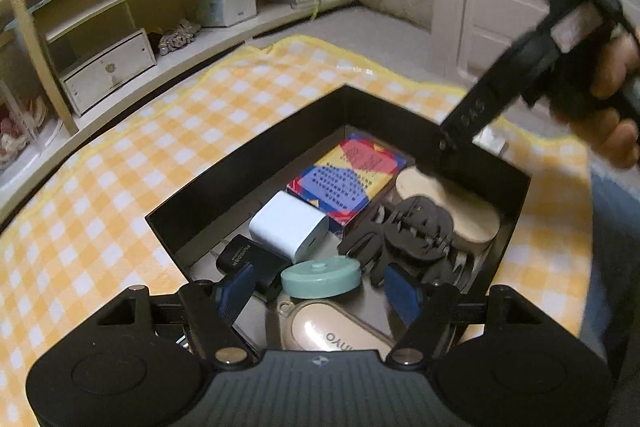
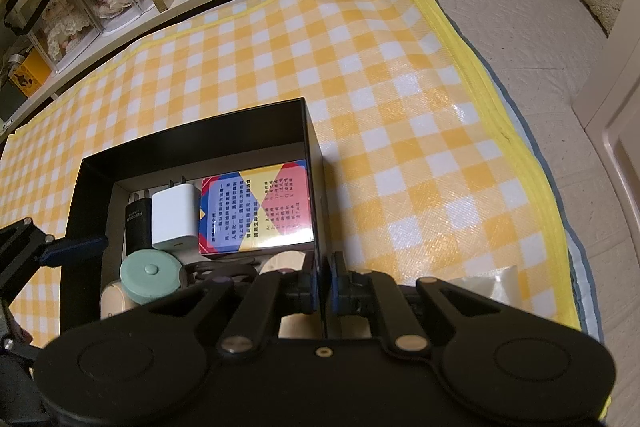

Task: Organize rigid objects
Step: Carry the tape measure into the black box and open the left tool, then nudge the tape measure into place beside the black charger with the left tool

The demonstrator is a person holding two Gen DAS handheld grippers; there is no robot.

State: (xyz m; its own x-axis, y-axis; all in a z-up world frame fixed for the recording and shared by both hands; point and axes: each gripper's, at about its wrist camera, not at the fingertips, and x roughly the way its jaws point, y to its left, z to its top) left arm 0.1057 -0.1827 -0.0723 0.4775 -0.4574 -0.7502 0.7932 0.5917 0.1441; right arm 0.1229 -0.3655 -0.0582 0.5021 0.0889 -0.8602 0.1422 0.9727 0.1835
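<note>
Pinching the box (image 2: 316,163) wall tight, the right gripper (image 2: 326,291) grips its right side while the left gripper (image 1: 320,291) hangs open and empty over the green disc (image 1: 320,277), white charger (image 1: 290,227) and colourful card pack (image 1: 348,179) inside, all on the checked mat (image 2: 380,67).

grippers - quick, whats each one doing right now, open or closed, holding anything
left gripper: open, nothing held, above the mint round case.
right gripper: shut on the black box's wall.
</note>
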